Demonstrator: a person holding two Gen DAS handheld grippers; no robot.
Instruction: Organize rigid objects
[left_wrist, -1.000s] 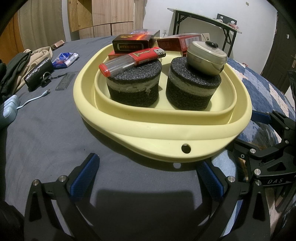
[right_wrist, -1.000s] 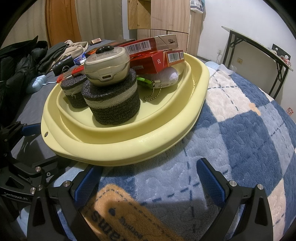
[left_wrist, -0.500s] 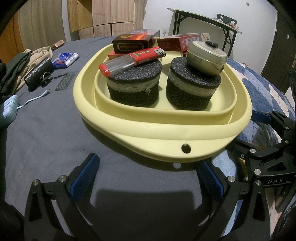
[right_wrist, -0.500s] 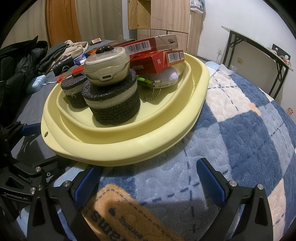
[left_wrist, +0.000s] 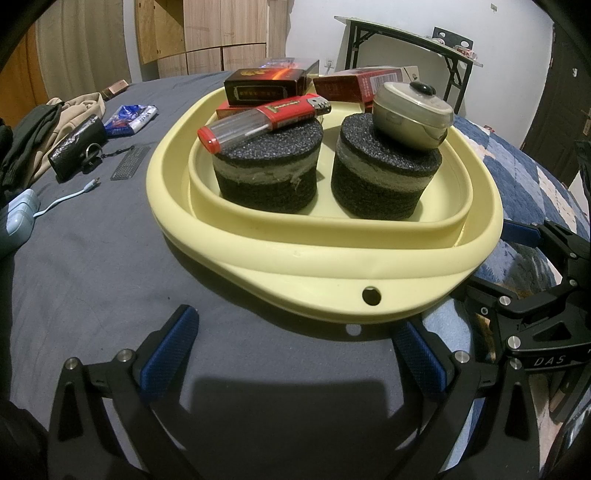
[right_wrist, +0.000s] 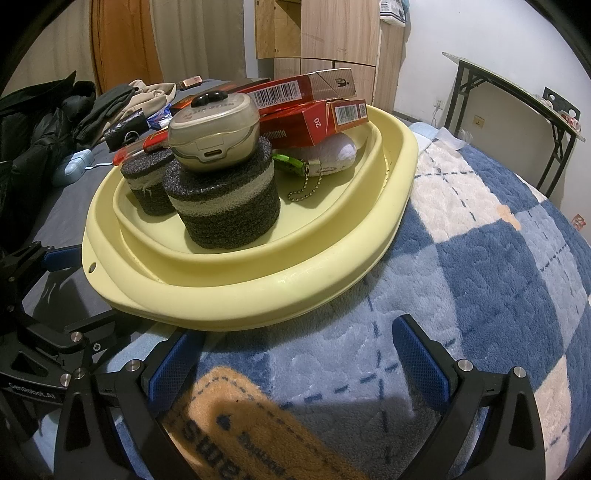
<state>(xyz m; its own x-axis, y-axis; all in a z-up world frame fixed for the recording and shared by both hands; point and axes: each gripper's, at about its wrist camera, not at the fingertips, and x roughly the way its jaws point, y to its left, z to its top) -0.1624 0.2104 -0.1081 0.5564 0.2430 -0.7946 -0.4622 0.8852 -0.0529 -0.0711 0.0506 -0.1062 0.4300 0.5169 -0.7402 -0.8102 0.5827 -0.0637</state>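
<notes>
The left gripper (left_wrist: 295, 350) and right gripper (right_wrist: 295, 354) stand released, textured blue pads spread wide. At frame centre, the smooth yellow basin (left_wrist: 314, 266) holds two coarse black foam cylinders (left_wrist: 266, 173).

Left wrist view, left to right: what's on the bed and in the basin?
Blue charger → black pouch → lighter on the left foam block → earbud case on the right foam block → right tongs.

Basin (left_wrist: 325, 258): I see pale yellow.
Foam blocks (left_wrist: 266, 177): black, grey band.
Lighter (left_wrist: 258, 120): red, clear end.
Blanket (right_wrist: 498, 258): blue-white check.
Bed sheet (left_wrist: 92, 258): plain grey.
</notes>
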